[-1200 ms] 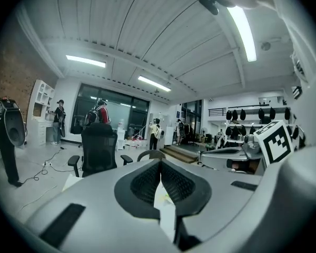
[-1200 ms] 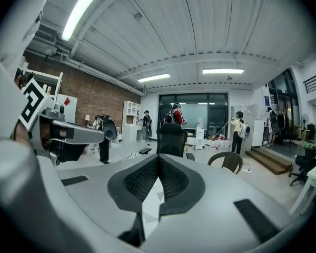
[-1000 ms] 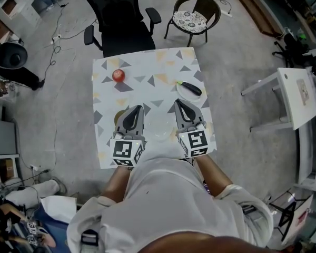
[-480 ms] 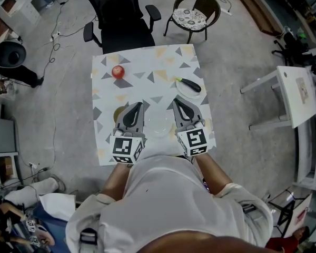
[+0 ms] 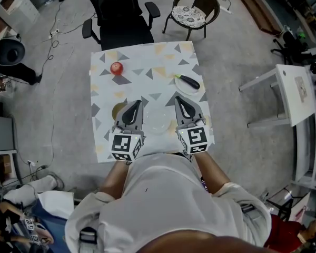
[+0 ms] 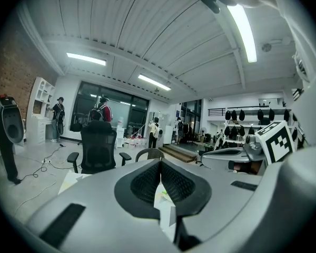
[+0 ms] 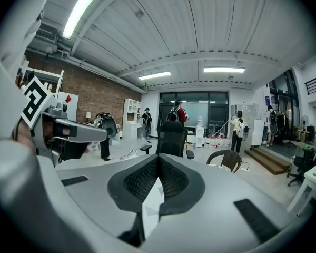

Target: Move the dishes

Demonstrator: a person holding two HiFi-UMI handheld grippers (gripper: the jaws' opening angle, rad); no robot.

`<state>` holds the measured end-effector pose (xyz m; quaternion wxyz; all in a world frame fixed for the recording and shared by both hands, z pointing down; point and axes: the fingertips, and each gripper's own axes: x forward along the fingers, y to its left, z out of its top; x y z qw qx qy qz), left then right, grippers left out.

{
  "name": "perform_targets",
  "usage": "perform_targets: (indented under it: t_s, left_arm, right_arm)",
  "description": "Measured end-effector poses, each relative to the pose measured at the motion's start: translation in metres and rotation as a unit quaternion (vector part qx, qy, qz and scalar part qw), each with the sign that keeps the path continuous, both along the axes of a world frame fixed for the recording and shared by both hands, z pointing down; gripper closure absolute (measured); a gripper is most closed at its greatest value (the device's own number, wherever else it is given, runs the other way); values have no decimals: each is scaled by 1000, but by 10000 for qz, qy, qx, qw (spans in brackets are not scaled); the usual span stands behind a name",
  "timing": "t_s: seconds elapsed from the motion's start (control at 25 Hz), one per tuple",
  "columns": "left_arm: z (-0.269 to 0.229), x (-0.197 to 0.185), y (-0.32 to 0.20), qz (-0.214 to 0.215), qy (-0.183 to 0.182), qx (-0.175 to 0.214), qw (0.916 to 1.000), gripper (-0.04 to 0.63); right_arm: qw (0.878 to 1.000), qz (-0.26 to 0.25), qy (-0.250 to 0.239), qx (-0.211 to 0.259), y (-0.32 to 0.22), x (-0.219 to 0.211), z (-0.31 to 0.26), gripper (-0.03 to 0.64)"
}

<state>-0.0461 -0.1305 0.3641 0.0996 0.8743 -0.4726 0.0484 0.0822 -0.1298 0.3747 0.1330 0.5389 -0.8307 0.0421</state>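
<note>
One plate [image 5: 185, 90] tops patterned table [image 5: 142, 62] beside office chair [image 5: 119, 15].

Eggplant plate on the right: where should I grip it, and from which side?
Probably the near rim of the plate, approached from the person's side with the right claw, which is shut and must open first. The eggplant lies across the far part, leaving the near rim bare and nearest that claw.

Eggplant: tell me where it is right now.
In the head view, the eggplant lies on a white plate near the table's right edge, just beyond the right gripper. The red apple sits across at the far left.
</note>
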Motion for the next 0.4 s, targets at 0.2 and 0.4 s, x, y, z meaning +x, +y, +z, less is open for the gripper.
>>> perform_targets:
  t_s: [0.2,0.4]
  left_arm:
    - [0,1,0,-2,-2,-2,10000,575]
    - [4,2,3,27,-18,-17,10000,575]
  right_arm:
    - [10000,76,-13,29,0,6,-1,620]
    - [9999,100,-36,50,4,7,1,620]
